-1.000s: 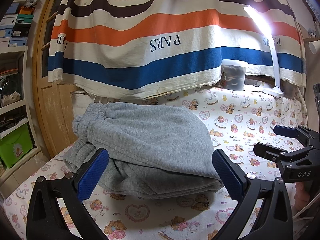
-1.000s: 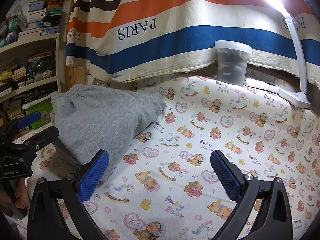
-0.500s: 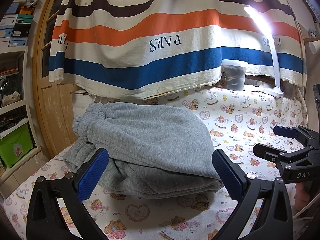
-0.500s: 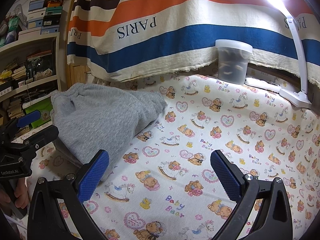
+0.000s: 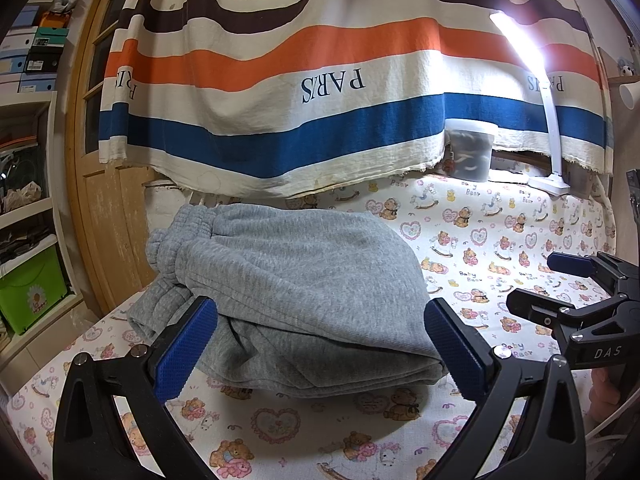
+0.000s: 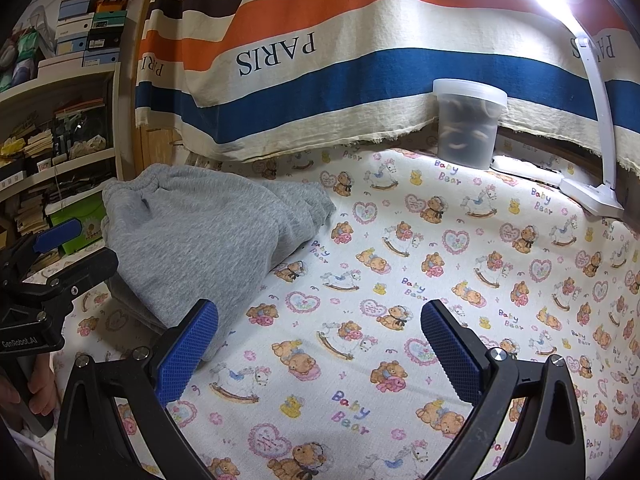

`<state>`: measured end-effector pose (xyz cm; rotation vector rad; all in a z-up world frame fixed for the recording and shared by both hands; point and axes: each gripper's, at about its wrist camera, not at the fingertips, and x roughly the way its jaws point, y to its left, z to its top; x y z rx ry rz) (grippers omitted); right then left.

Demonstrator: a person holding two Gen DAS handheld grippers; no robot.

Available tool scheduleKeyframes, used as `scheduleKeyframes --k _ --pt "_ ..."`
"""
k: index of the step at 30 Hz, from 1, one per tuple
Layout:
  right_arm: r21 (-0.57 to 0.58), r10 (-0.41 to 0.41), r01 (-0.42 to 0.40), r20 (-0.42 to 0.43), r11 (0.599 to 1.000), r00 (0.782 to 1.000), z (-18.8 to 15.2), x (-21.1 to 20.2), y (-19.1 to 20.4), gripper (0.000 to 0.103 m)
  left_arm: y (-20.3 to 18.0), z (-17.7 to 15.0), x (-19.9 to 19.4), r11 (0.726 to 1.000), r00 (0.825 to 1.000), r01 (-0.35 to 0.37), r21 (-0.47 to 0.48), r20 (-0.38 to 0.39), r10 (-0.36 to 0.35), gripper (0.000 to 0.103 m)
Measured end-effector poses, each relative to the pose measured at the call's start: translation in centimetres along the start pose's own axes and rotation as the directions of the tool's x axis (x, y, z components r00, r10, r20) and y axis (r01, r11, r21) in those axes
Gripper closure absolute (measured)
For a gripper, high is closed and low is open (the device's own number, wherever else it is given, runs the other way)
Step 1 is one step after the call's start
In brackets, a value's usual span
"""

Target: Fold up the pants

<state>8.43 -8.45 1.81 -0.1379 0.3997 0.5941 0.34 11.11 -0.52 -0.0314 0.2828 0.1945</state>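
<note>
Grey sweatpants lie folded in a thick stack on the bear-print sheet, waistband at the far left. My left gripper is open and empty, just in front of the stack's near edge. My right gripper is open and empty over bare sheet, with the pants to its left. The right gripper also shows at the right of the left wrist view. The left gripper shows at the left of the right wrist view.
A striped "PARIS" cloth hangs behind the bed. A lidded plastic tub and a white lamp stand at the back right. Shelves, a green bin and a wooden door are left.
</note>
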Motion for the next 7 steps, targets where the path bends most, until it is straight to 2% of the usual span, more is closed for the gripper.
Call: scheduleKeyframes --k 7 --pt "-0.001 0.002 -0.002 0.000 1.000 1.000 0.24 0.20 -0.18 0.001 0.03 0.02 0.02 1.000 1.000 0.000 0.000 0.000 0.000 0.000"
